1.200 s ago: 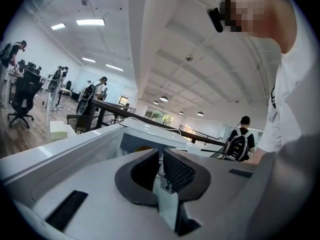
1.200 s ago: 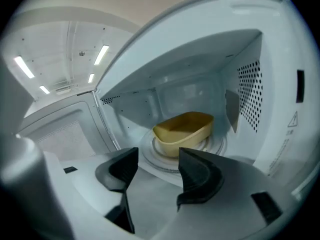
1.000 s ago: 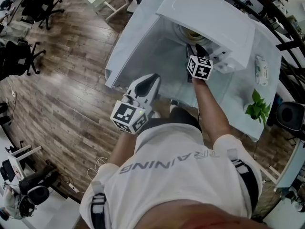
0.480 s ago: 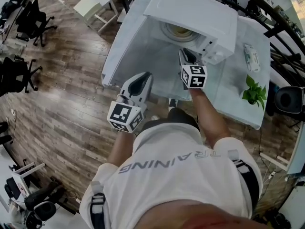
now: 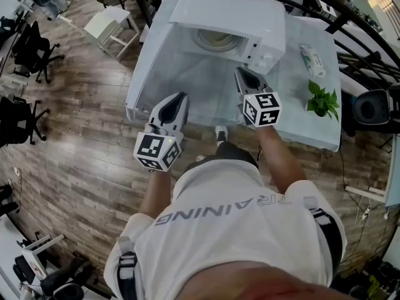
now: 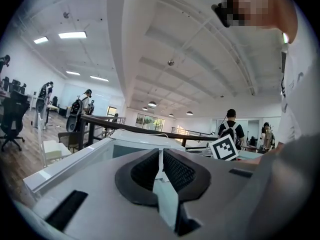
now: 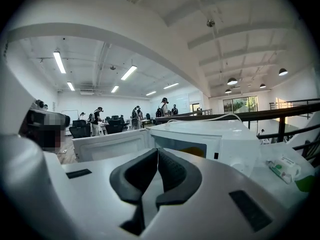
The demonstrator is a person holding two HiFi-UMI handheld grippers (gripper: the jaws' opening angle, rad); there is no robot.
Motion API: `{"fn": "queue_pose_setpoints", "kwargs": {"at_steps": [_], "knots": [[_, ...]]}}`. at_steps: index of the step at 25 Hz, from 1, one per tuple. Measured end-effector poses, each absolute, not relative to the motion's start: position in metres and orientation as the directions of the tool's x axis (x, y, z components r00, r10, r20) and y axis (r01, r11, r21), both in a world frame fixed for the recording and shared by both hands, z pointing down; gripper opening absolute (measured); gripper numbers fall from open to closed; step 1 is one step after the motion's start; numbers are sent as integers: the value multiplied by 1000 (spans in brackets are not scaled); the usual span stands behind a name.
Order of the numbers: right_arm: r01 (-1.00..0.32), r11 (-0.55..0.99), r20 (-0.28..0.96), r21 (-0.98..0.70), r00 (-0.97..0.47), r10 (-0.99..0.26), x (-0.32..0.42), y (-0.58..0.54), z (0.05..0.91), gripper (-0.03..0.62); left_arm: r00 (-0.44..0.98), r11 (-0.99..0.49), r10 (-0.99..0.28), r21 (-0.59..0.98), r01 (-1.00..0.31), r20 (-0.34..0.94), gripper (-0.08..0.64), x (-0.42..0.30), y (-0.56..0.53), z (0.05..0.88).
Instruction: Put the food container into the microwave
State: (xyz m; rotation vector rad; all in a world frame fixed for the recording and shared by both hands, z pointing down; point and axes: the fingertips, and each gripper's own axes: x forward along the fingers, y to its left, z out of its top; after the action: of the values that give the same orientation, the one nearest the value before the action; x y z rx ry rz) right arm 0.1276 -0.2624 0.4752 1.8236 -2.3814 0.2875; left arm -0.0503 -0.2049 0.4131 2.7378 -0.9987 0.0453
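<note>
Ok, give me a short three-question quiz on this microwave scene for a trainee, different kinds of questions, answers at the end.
1. True or false: the microwave has its door closed.
2. Where is the food container? A) on the floor B) inside the microwave C) on top of the microwave
3. Which two things sit on the table to the right of the microwave?

Key:
1. False, the door stands open.
2. B.
3. A small potted plant and a packet.
</note>
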Motion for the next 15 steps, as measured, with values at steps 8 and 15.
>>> {"fn": "queue_pose_setpoints", "kwargs": {"at_steps": [8,15], "knots": [[-963,264,156,-58,-270,-950,118,-202,423,23,786,-768,-613,177,-616,79,52,-48,-186,400],[-970,242,121,19,-238,-964,130,-180,399,23,801,-785,-596,168,-596,56,52,-38,-178,392]]}}
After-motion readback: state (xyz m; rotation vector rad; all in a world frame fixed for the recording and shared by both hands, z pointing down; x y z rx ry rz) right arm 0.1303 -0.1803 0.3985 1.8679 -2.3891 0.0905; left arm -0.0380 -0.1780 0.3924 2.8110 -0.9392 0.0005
